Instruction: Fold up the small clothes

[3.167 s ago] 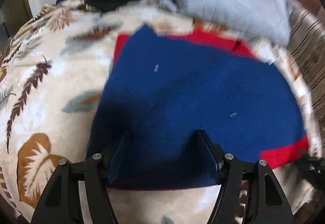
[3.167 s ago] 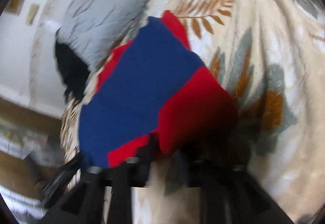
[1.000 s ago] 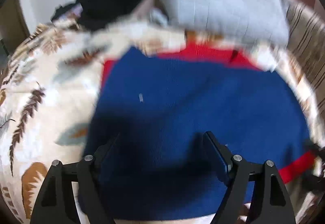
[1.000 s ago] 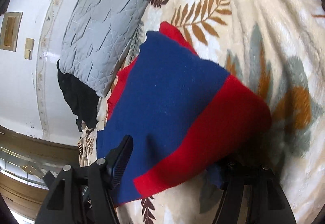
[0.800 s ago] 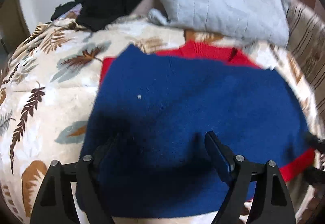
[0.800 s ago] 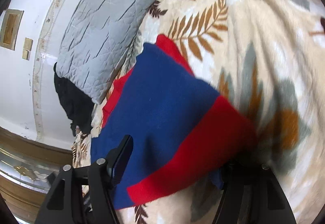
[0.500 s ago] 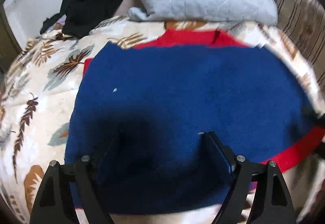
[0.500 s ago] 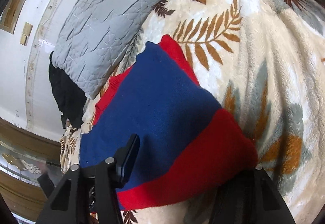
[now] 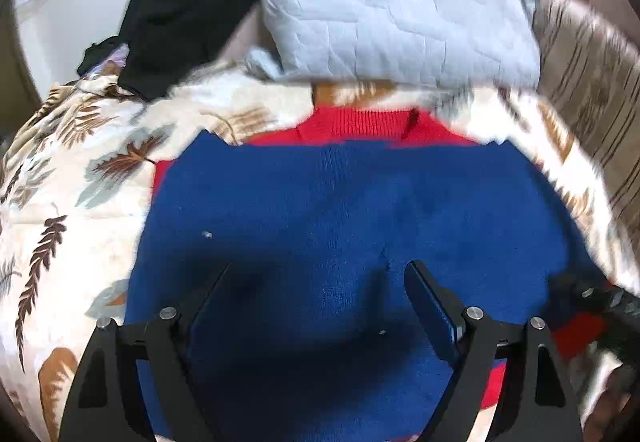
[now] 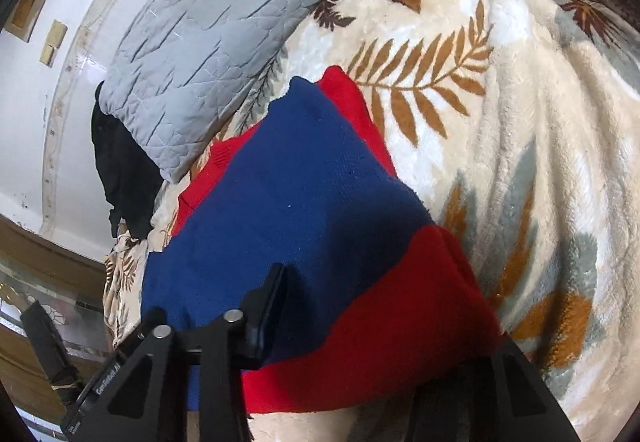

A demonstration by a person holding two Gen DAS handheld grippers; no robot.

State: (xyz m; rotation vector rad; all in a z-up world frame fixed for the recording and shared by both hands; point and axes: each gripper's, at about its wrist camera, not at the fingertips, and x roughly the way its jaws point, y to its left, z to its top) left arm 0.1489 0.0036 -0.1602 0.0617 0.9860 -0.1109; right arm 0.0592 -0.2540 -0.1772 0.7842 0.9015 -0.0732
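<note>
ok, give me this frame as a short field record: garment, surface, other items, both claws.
garment: blue and red knit sweater, lying partly folded, blue panel on top, red band at the near right corner
surface: leaf-print blanket
other items: grey quilted pillow beyond the sweater; black clothing beside the pillow
left claw: open wide above the blue panel, nothing gripped
right claw: jaws have just been closing around the red-banded corner; one finger hidden under the fabric, grip unclear

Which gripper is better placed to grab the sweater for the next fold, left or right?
Right, probably. The right gripper straddles the sweater's red hem corner and its jaws have just been closing on it. The left gripper hangs wide open over flat blue cloth, with no edge between its fingers.
</note>
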